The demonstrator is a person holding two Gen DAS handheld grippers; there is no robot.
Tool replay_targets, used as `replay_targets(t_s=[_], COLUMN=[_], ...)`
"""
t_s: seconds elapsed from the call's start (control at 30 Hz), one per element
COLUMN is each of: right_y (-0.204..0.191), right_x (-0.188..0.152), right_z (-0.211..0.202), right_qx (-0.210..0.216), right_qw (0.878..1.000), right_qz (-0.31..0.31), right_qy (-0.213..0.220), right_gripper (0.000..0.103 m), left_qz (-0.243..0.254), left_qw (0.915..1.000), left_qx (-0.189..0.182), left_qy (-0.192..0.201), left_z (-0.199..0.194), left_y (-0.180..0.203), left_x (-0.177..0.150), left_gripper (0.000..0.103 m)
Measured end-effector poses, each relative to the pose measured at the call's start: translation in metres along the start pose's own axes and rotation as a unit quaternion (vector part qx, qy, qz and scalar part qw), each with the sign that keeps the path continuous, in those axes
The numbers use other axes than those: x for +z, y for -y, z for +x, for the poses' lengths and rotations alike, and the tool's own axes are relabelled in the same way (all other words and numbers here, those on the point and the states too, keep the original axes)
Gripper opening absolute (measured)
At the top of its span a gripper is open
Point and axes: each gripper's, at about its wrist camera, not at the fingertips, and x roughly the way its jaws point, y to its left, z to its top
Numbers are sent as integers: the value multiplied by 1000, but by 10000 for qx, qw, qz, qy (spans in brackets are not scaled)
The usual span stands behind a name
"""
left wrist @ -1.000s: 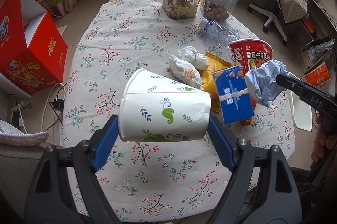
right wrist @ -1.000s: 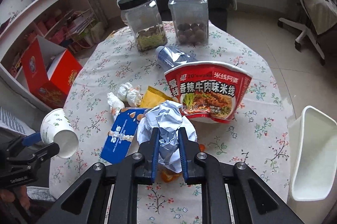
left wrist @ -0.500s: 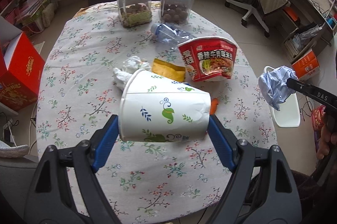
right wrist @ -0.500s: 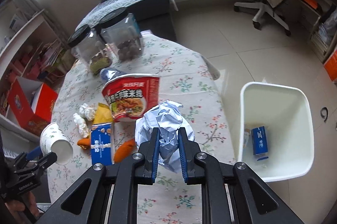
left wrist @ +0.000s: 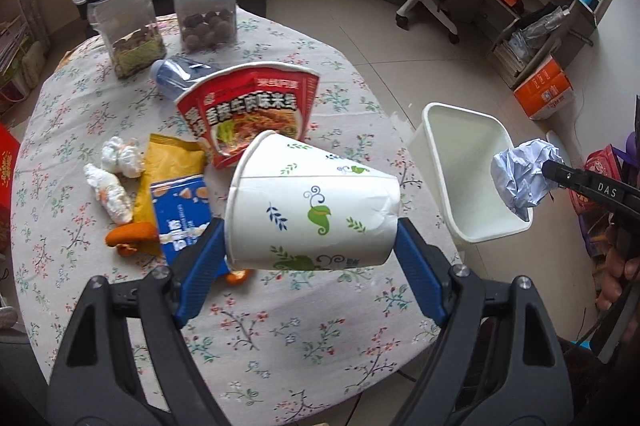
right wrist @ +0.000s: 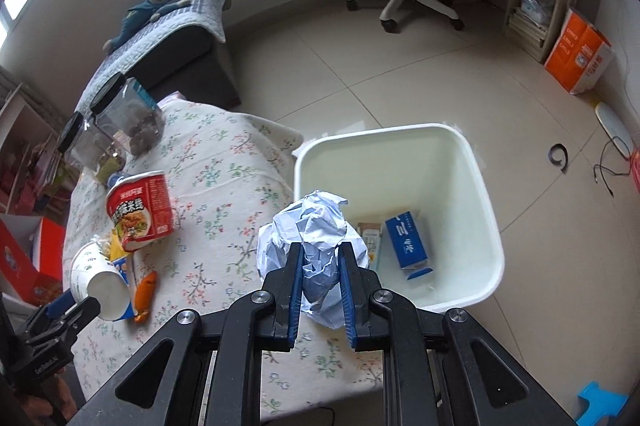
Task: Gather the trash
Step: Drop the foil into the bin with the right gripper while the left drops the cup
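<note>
left wrist view: your left gripper has its jaws set wide around a paper cup, which lies on its side between the blue pads with its mouth toward 9 o'clock, held above the table. behind it at 11 o'clock stands the red noodle bowl. at 9 o'clock lie a blue packet, a yellow wrapper, an orange peel and two white tissue wads. two jars sit at 11 o'clock by the far edge. at 3 o'clock your right gripper holds a paper ball at the near rim of the white bin.

right wrist view: your right gripper has its jaws narrow, clamped on the paper ball. the ball hangs over the table edge, just beside the bin at 1 o'clock. a blue carton lies inside the bin. the cup in your left gripper shows at 9 o'clock.
</note>
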Motion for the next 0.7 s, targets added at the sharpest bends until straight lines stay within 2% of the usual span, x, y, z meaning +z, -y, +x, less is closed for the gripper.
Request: replay_targets(t_s=[0.17, 0.27, 0.43, 0.7], right_y=[39, 49, 62, 82], right_x=[-1, 1, 3, -1], right_z=[-3, 0, 1, -27], right_qx=[-169, -201, -79, -166], right_qw=[9994, 9991, 9983, 9974], right_qz=[297, 381, 580, 666], right_qy=[-1, 24, -11, 221], right_gripper=[18, 20, 32, 45], left_qz=[241, 373, 677, 1161], left_qw=[9996, 9989, 9971, 9922], left_qx=[-167, -281, -361, -455], left_qy=[8, -8, 0, -48], left_z=[14, 22, 34, 57], left_y=[38, 58, 88, 132], left_x=[5, 8, 11, 15], left_gripper=[84, 84, 84, 84])
